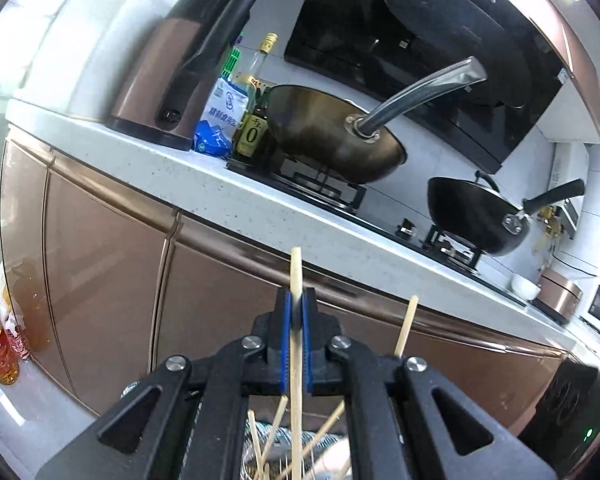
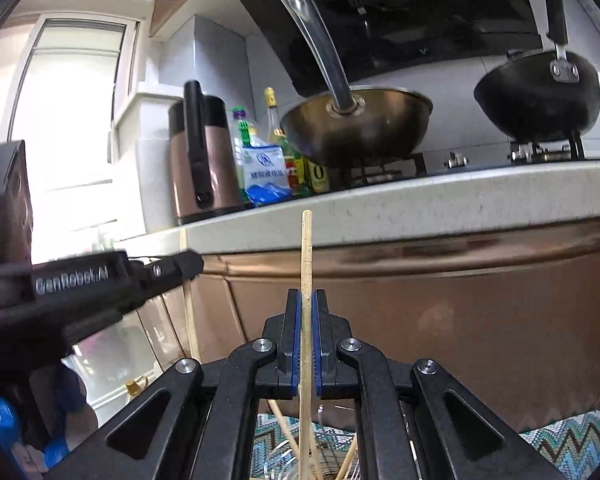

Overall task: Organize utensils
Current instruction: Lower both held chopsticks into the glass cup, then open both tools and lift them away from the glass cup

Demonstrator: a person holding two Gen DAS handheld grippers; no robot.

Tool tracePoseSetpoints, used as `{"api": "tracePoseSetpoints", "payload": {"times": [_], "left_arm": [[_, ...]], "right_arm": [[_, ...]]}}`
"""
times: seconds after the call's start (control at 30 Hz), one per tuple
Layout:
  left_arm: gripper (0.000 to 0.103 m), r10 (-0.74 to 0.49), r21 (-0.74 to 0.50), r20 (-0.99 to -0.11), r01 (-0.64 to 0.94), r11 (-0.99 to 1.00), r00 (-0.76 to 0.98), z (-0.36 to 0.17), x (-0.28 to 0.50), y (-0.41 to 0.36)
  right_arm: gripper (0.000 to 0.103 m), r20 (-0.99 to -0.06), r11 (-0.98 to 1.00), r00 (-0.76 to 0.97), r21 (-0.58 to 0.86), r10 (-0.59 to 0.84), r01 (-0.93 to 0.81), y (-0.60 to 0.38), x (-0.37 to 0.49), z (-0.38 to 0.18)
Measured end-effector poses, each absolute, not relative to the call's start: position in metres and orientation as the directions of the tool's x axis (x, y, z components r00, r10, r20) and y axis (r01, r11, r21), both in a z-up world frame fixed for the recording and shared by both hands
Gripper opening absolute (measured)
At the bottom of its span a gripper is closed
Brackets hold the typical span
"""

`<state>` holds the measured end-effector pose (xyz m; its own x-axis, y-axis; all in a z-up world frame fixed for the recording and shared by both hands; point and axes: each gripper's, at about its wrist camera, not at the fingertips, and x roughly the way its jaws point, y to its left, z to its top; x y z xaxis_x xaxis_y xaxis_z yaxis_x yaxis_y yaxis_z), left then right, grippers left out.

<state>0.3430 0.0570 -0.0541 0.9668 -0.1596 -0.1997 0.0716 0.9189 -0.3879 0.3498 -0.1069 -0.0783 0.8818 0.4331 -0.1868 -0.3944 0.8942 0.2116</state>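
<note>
My left gripper (image 1: 297, 312) is shut on a wooden chopstick (image 1: 296, 276) that stands upright between its blue pads. My right gripper (image 2: 307, 312) is shut on another wooden chopstick (image 2: 306, 248), also upright. The left gripper also shows at the left of the right wrist view (image 2: 180, 266), with its chopstick (image 2: 190, 320) hanging below. A second chopstick (image 1: 406, 324) rises to the right in the left wrist view. Several loose chopsticks (image 1: 276, 436) lie below both grippers, over a wire basket (image 2: 332, 452).
A white counter (image 2: 420, 208) over brown cabinets (image 1: 112, 264) runs ahead. On it stand a brown kettle (image 1: 168, 72), a salt bag (image 1: 220, 120), bottles (image 1: 256, 120), a brass wok (image 1: 332, 132) and a black wok (image 1: 472, 216). A zigzag cloth (image 2: 568, 440) lies below.
</note>
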Motion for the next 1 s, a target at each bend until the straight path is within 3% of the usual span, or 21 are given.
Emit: {"api": "tracePoseSetpoints", "payload": {"times": [0.43,0.5,0.63,1.0], "left_arm": [[0.005,-0.083,-0.335,-0.209,0.009,0.942,0.974,-0.106,0.367,0.042],[0.006,-0.093,-0.335,-0.212,0.018,0.942,0.973,-0.109,0.364,0.041],[0.016,-0.088,-0.32,-0.202,0.019,0.947,0.976,-0.103,0.353,0.044],[0.017,-0.058,-0.315,-0.156,0.006,0.949,0.986,-0.055,0.29,0.063]], "right_arm": [[0.006,-0.18,0.919,0.906,0.174,0.384,-0.355,-0.104,0.353,-0.117],[0.008,-0.184,0.925,0.911,0.168,0.369,-0.34,-0.107,0.349,-0.119],[0.022,-0.172,0.933,0.922,0.16,0.348,-0.322,-0.115,0.338,-0.112],[0.031,-0.111,0.953,0.956,0.168,0.273,-0.253,-0.139,0.281,-0.056]]}}
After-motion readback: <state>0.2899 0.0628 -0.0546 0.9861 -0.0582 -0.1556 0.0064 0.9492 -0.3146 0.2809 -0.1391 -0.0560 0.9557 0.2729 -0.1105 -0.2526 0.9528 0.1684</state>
